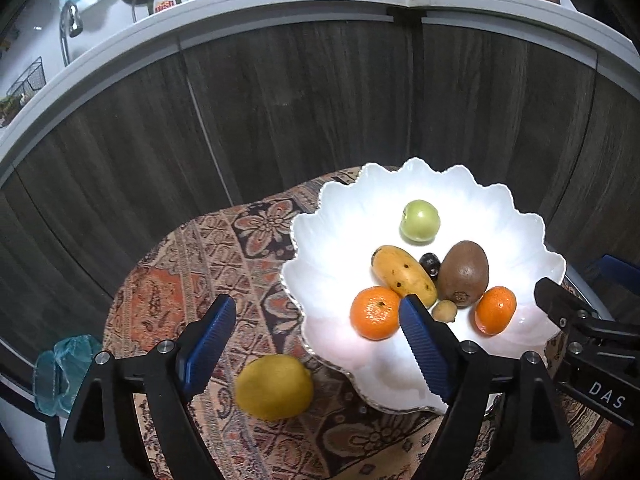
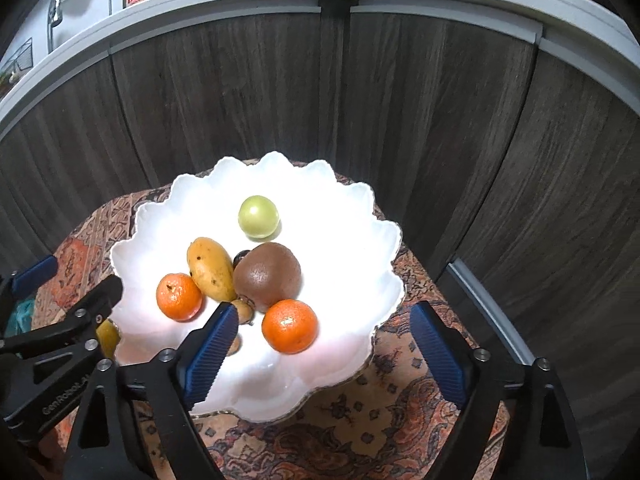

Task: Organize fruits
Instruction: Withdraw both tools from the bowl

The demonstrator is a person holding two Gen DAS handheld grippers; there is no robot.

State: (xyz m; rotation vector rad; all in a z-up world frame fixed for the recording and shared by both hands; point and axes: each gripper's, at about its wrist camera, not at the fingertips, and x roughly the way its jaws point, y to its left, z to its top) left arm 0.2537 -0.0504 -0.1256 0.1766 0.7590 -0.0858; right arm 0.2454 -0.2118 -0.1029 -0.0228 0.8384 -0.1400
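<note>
A white scalloped bowl (image 1: 320, 240) (image 2: 340, 360) sits on a patterned cloth. It holds a green apple (image 1: 420, 221) (image 2: 258, 216), a yellow mango (image 1: 402, 274) (image 2: 210, 269), a brown kiwi (image 1: 464, 272) (image 2: 267, 275), two mandarins (image 1: 374, 312) (image 1: 496, 309) (image 2: 178, 297) (image 2: 290, 331), a dark grape (image 1: 430, 265) and a small brown fruit (image 1: 445, 311). A yellow lemon (image 1: 274, 386) (image 2: 107, 335) lies on the cloth left of the bowl. My left gripper (image 1: 316, 344) is open above the lemon and the bowl's rim. My right gripper (image 2: 324, 354) is open and empty over the bowl's near side.
The small round table (image 1: 180, 280) is covered by the red patterned cloth. Dark wood cabinet fronts (image 1: 280, 100) rise behind it under a white counter with a tap, soap bottle and teapots. A blue plastic bag (image 1: 60, 372) lies at the lower left.
</note>
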